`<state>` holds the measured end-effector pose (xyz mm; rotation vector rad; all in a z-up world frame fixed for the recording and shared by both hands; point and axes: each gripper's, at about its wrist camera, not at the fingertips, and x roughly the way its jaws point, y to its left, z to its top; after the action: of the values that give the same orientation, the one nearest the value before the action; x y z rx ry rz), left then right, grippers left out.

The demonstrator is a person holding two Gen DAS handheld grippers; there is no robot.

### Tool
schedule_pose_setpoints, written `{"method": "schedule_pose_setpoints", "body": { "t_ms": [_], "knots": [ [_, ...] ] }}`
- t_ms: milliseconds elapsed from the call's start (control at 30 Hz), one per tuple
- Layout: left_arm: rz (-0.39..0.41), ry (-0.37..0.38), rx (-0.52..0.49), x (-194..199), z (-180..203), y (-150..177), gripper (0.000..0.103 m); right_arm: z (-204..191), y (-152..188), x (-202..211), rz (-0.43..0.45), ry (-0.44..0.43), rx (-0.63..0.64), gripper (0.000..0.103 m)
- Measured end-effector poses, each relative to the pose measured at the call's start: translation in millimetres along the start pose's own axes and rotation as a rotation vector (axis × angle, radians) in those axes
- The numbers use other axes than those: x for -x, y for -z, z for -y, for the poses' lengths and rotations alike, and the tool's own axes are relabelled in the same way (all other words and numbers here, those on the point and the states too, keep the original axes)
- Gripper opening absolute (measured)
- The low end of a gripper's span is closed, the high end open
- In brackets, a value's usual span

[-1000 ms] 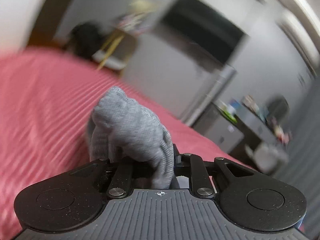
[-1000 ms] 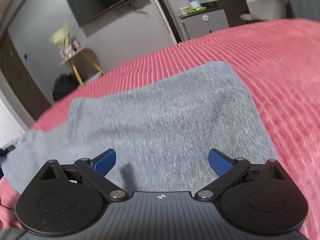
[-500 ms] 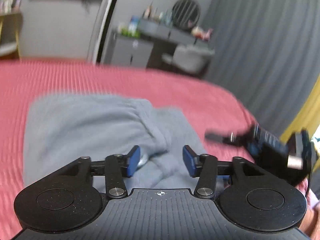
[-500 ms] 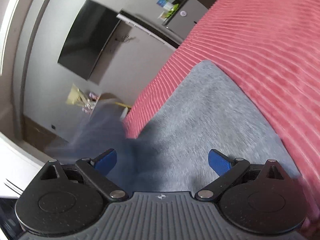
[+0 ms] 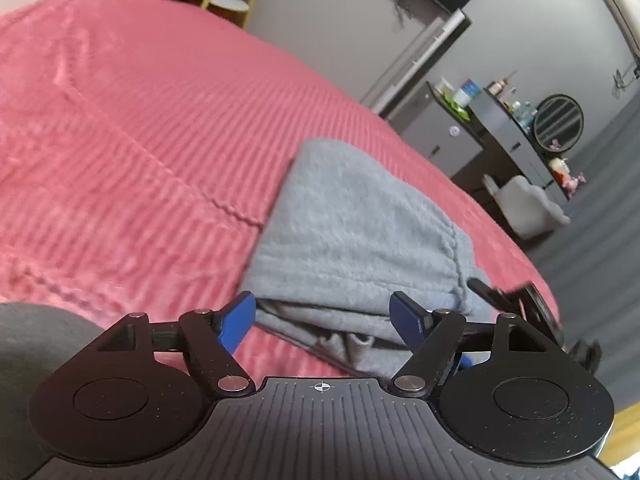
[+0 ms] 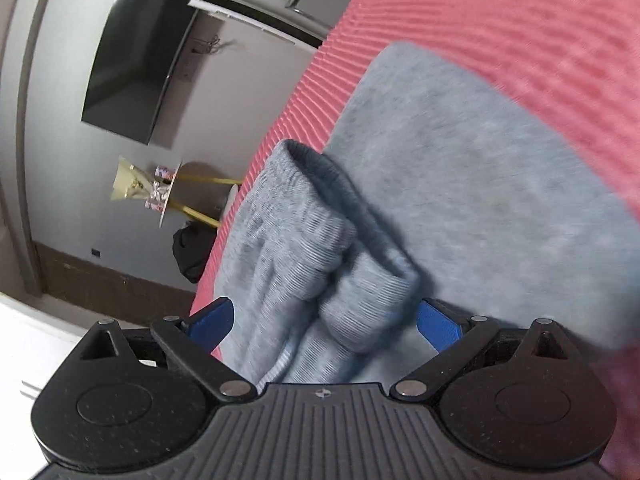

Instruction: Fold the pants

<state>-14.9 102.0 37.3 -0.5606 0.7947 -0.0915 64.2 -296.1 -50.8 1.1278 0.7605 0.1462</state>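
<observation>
1. A pink ribbed bedspread (image 5: 132,152) covers the bed and fills most of both wrist views; its ridges run in long parallel lines, and a seam crosses it in the left wrist view.
2. The grey pants (image 5: 356,232) lie on the bedspread, folded into a compact stack with a flat top layer and darker layers showing at the near edge.
3. In the right wrist view, the ribbed waistband (image 6: 304,216) of the pants is bunched into a raised roll on top of the flat grey fabric.
4. The left gripper (image 5: 324,316) hovers at the near edge of the stack. Its jaws have just been opening and now stand spread; the blue pads (image 5: 236,320) do not press on the cloth, which lies below and beyond them.
5. The right gripper (image 6: 324,316) is tilted, with the room leaning in its view. Its jaws have been closing slightly yet stand wide; the bunched waistband sits between the blue pads (image 6: 438,322), which are not seen to squeeze it.
6. Part of the right gripper shows at the right edge of the left wrist view, beside the stack.
</observation>
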Motion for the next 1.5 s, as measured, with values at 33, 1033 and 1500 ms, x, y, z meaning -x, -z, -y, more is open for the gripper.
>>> {"method": "schedule_pose_setpoints", "body": {
  "t_ms": [33,1033,1500],
  "knots": [
    [0.010,-0.015,-0.021,4.5,-3.8,0.9,0.080,-3.3,-1.1,-6.1,0.004,0.014,-0.014,0.085],
    [-0.048,-0.003,-0.155,-78.5,3.2,24.1,0.053,-154.1,12.8,29.9,0.134,-0.144,0.364,0.027],
    [-0.048,0.044,-0.157,-72.3,-1.0,18.0,0.038,-68.6,-21.4,76.3,0.224,0.044,0.294,0.027]
  ]
}}
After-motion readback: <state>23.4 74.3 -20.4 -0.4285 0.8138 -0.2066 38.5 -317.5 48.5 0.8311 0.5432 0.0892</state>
